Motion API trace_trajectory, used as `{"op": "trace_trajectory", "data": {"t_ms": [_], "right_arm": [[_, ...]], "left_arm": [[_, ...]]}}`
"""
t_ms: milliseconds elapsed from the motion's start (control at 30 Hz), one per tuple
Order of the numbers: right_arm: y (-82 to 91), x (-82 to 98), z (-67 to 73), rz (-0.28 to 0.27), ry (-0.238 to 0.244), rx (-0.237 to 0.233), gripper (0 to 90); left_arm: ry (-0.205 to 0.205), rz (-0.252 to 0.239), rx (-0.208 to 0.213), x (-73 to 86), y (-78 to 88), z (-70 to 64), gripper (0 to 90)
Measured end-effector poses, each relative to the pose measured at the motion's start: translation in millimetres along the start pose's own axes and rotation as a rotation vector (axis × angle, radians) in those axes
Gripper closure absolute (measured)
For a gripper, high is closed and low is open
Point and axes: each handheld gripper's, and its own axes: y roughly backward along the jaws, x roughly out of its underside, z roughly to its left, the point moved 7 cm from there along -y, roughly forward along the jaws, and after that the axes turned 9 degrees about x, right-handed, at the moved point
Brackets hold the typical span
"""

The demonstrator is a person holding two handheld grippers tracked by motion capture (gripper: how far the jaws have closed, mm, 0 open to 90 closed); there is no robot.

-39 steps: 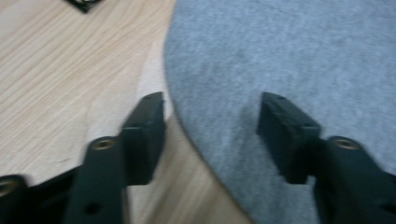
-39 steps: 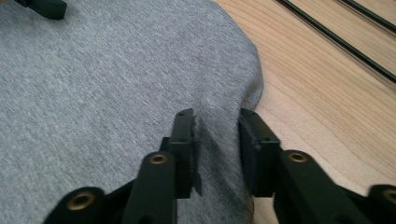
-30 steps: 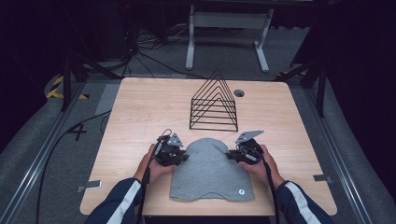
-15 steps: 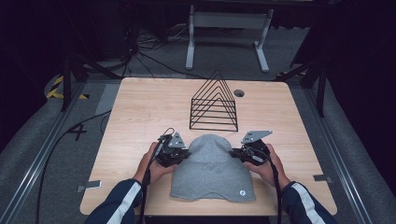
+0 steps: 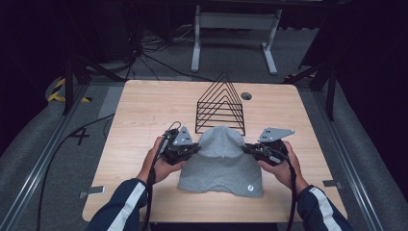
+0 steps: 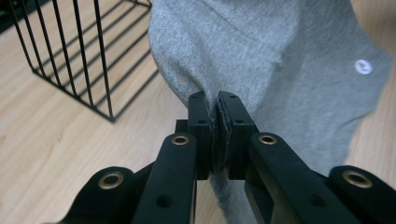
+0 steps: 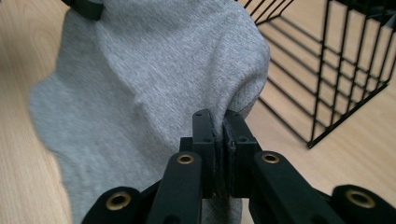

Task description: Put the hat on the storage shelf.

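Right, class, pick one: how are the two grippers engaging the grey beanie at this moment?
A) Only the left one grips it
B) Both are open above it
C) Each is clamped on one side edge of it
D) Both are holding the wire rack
C: the left gripper and the right gripper each have their jaws closed on an edge of the grey beanie, one at either side.

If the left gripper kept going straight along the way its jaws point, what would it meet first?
The left gripper is shut on the grey beanie, whose bunched fabric lies directly ahead. Beyond it probably comes the right gripper, though depth is unclear.
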Motion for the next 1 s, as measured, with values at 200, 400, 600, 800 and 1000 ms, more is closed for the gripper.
{"op": "trace_trajectory", "data": {"t_ms": [200, 400, 600, 800, 1000], "right_arm": [[18.6, -20.7, -13.4, -0.038, 0.015, 0.035, 85.1], [39.4, -51.7, -30.4, -0.102, 0.014, 0.072, 85.1], [55.8, -82.2, -49.1, -0.156, 0.002, 0.118, 85.1], [68.2, -111.2, -64.0, -0.202, 0.000, 0.145, 85.1], [85.6, -155.8, -89.0, -0.258, -0.003, 0.194, 85.1]], "left_arm": [[-0.058, -0.008, -0.014, -32.1, 13.9, 3.7, 84.7], [-0.090, -0.053, -0.024, -67.9, 27.4, 12.2, 84.8], [-0.103, -0.101, -0.054, -101.0, 43.8, 28.4, 84.8], [-0.106, -0.141, -0.083, -129.1, 61.4, 44.2, 84.9], [-0.118, -0.190, -0.118, -167.1, 83.5, 61.0, 84.9]]}}
